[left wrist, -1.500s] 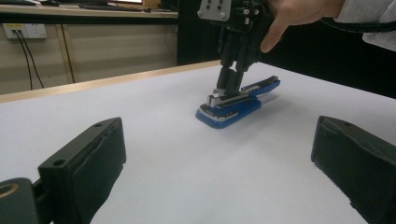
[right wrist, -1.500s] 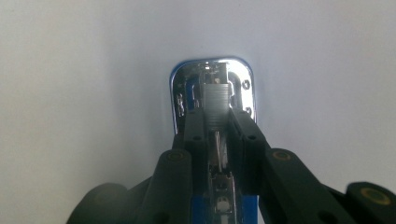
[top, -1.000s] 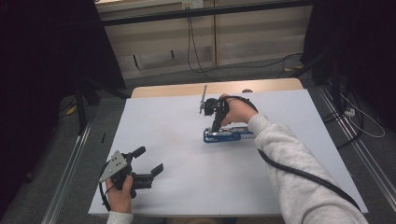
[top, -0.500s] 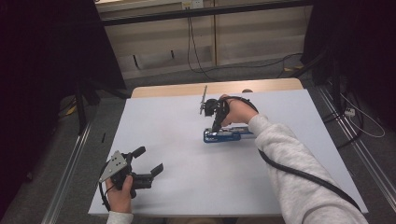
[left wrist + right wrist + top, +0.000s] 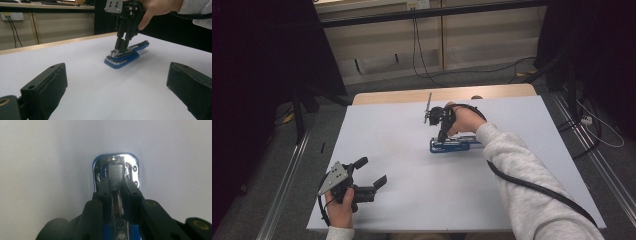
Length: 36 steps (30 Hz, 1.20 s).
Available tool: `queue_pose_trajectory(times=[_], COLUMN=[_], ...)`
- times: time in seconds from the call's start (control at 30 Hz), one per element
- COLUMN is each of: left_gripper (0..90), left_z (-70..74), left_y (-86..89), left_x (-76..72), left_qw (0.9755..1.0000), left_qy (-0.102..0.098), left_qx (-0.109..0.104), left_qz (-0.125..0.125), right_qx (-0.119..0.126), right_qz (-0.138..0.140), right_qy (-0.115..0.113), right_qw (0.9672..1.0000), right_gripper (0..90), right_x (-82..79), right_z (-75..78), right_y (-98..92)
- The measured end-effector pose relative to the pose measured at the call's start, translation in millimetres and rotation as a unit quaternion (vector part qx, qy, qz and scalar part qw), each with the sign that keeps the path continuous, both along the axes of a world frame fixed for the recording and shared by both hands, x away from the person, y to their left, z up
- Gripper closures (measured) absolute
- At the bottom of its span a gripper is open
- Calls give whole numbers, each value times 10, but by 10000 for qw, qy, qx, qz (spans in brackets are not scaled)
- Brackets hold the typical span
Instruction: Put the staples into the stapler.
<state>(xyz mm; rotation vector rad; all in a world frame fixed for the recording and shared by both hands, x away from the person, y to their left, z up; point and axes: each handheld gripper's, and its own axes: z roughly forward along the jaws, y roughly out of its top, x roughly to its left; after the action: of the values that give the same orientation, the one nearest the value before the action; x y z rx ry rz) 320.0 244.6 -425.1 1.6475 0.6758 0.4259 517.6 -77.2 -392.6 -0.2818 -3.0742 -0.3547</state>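
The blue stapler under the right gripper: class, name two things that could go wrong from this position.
1. The right gripper pinches only the narrow metal staple channel at the front of the stapler, whose top looks lifted open. A grip that small could slip, or the loaded staples could spill.
2. The stapler lies free on the smooth white table, and the left gripper sits open, well away. Pushing or pulling may slide or tip it, since nothing steadies the base.
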Motion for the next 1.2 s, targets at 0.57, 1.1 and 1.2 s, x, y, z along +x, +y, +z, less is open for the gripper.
queue_pose_trajectory(times=[0.57, 1.1, 1.2], left_gripper=[31, 31, 30], left_z=[-2, -3, 1], left_y=[-7, -6, -1], left_x=[-4, -2, -1], left_qw=[10000, 10000, 10000], left_qy=[16, 15, -9], left_qx=[-8, -12, -16], left_qz=[8, 2, -11], right_qx=[20, -55, -65], right_qz=[-76, -13, -3], right_qy=[3, 39, 39], right_qw=[10000, 10000, 10000], right_gripper=[789, 789, 789], right_x=[20, -2, 3], right_z=[17, -2, -8], right_y=[-36, -11, -8])
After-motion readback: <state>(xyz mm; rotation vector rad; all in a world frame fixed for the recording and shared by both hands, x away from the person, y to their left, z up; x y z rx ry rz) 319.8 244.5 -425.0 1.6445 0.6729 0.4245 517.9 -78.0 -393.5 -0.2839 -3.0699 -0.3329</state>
